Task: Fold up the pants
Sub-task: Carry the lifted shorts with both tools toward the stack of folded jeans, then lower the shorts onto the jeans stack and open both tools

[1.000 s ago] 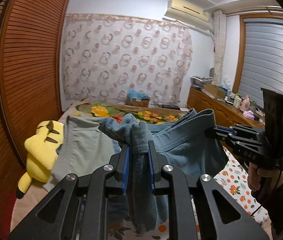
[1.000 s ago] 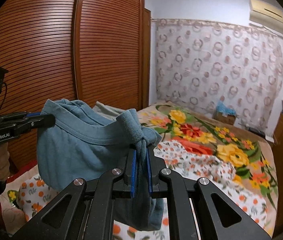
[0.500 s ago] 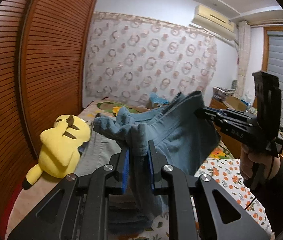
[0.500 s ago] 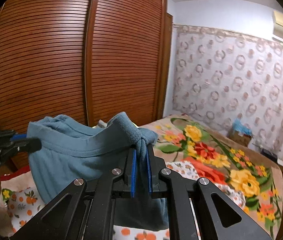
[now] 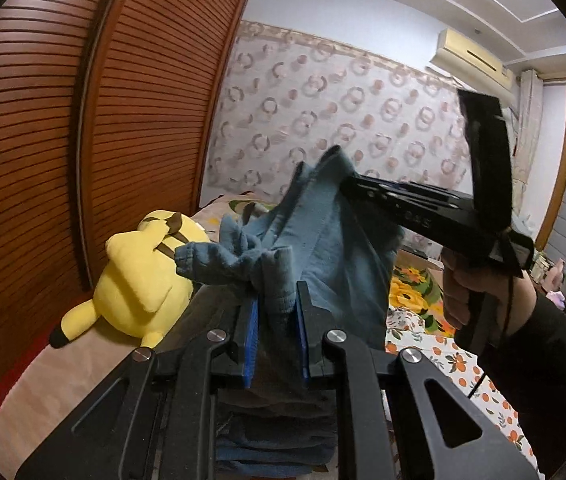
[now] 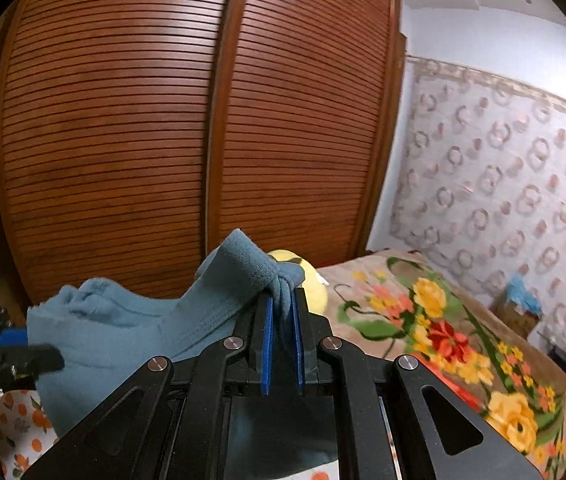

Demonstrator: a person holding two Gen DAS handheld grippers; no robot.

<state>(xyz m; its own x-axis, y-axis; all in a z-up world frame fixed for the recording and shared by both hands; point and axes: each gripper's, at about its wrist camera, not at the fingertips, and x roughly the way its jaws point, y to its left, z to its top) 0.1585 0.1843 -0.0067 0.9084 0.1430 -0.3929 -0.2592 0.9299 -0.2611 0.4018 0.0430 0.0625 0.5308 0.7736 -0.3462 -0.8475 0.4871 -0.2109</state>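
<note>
The blue pants [image 5: 335,256] hang in the air above the bed, stretched between both grippers by the waistband. My left gripper [image 5: 277,300] is shut on a bunched end of the waistband. My right gripper [image 6: 281,300] is shut on the other end of the pants [image 6: 131,344]. In the left wrist view the right gripper [image 5: 347,184] comes in from the right, its tips buried in the cloth. In the right wrist view the left gripper [image 6: 49,354] shows at the left edge, clamped on the pants.
A yellow plush toy [image 5: 143,276] lies on the bed near the brown slatted wardrobe [image 6: 163,140]. Folded grey and blue clothes [image 5: 271,432] lie below the left gripper. A flowered blanket [image 6: 443,332] covers the bed. A dresser [image 5: 563,292] stands at the right wall.
Both grippers have risen and tilted upward with the pants, lifting them higher off the bed. The waistband has drawn tighter between them.
</note>
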